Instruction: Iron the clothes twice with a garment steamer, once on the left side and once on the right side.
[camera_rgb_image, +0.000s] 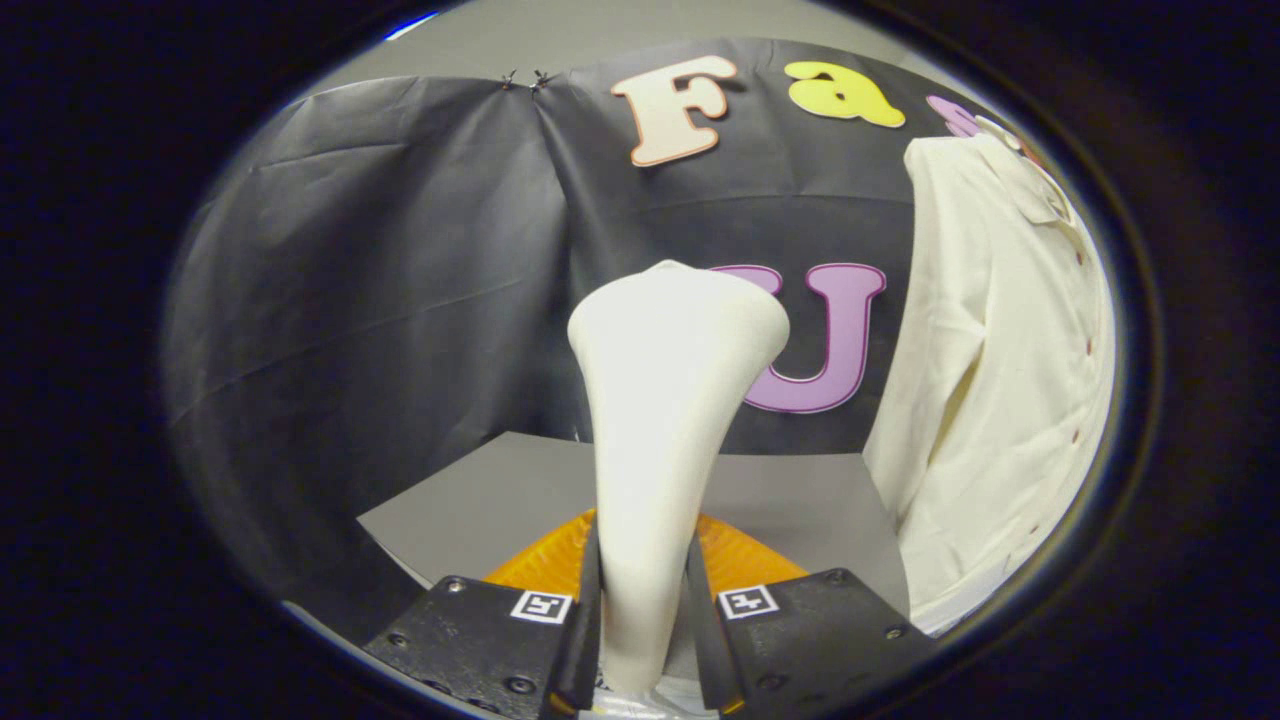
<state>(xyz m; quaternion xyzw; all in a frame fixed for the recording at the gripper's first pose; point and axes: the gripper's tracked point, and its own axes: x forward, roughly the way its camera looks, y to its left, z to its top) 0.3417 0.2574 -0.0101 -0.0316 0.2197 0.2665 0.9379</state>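
Observation:
A white garment steamer (660, 420) stands upright between my two fingers, its wide head up above them. Both fingers press on its narrow handle, so my gripper (645, 620) is shut on the steamer. A cream button-up shirt (1000, 380) hangs to the right, beyond the fingers and apart from the steamer head. Its collar is at the top and a row of dark buttons runs down its front.
An orange ridged object (735, 560) lies just behind the steamer's handle, on a grey tabletop (480, 500). Black cloth (380, 270) forms the booth's wall behind and to the left.

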